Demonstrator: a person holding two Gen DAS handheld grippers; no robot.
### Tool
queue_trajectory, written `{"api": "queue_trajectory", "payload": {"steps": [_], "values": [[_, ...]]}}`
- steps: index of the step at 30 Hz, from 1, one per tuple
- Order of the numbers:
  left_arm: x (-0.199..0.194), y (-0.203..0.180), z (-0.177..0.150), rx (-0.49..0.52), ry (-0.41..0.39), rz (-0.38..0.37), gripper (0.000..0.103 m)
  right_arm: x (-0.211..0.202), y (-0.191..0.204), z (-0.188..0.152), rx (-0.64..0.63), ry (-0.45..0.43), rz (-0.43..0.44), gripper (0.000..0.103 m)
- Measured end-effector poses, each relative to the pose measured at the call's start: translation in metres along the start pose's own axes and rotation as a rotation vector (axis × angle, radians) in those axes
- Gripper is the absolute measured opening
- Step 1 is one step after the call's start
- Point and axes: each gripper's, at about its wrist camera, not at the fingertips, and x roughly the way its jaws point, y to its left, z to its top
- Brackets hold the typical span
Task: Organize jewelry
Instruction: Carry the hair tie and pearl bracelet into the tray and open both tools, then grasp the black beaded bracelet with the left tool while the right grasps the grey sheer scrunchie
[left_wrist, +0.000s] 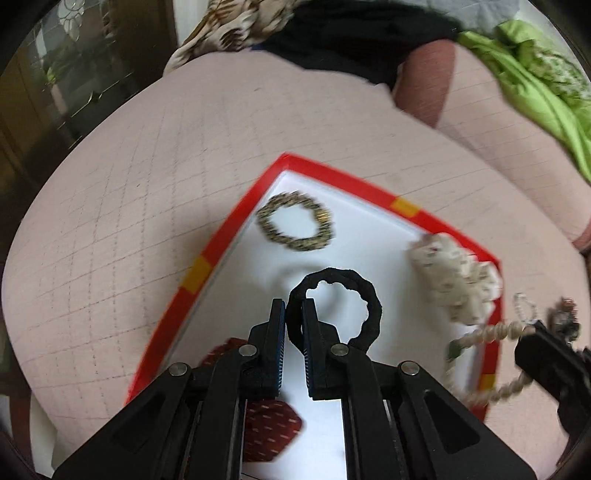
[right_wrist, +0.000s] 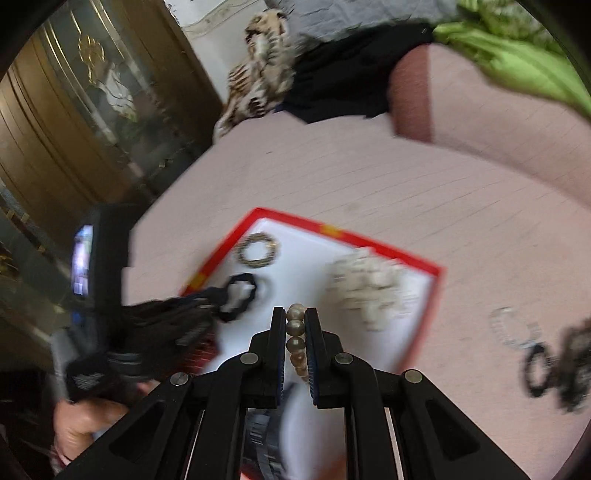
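Note:
My left gripper (left_wrist: 294, 314) is shut on the rim of a black ring bracelet (left_wrist: 371, 295), held over the white floor of a red-rimmed tray (left_wrist: 229, 243). In the tray lie a gold-and-black beaded bracelet (left_wrist: 295, 225), a heap of cream beads (left_wrist: 454, 280) and a dark red patterned piece (left_wrist: 269, 428). My right gripper (right_wrist: 295, 314) is shut on a strand of pearl beads (right_wrist: 295, 332) above the tray's near side (right_wrist: 369, 240). The left gripper (right_wrist: 214, 299) with its black ring (right_wrist: 243, 291) shows at the left of the right wrist view. The motion blurs both views.
The tray rests on a pink quilted cover (left_wrist: 147, 184). To its right on the cover lie a clear ring (right_wrist: 509, 328), a black ring (right_wrist: 539, 369) and a dark blurred piece (right_wrist: 576, 362). Green cloth (left_wrist: 535, 92) and black cloth (left_wrist: 351, 37) lie at the back. A wooden cabinet (right_wrist: 55, 129) stands left.

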Motion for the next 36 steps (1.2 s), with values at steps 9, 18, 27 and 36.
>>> {"api": "queue_trajectory", "payload": {"steps": [9,18,27,36], "values": [[0.004,0.018,-0.002,-0.057,0.017,-0.013,0.009,0.053,-0.022,-0.023,0.081,0.089,-0.061,0.011],[-0.012,0.013,0.004,-0.106,-0.044,-0.034,0.041,0.061,-0.027,-0.029,0.056,0.103,-0.099,0.015],[-0.032,0.003,0.004,-0.131,-0.129,-0.012,0.041,0.018,-0.035,-0.037,0.031,0.030,-0.113,0.031],[-0.086,-0.057,-0.019,0.004,-0.227,-0.155,0.044,-0.093,-0.110,-0.102,0.106,-0.066,-0.252,0.041]]}}
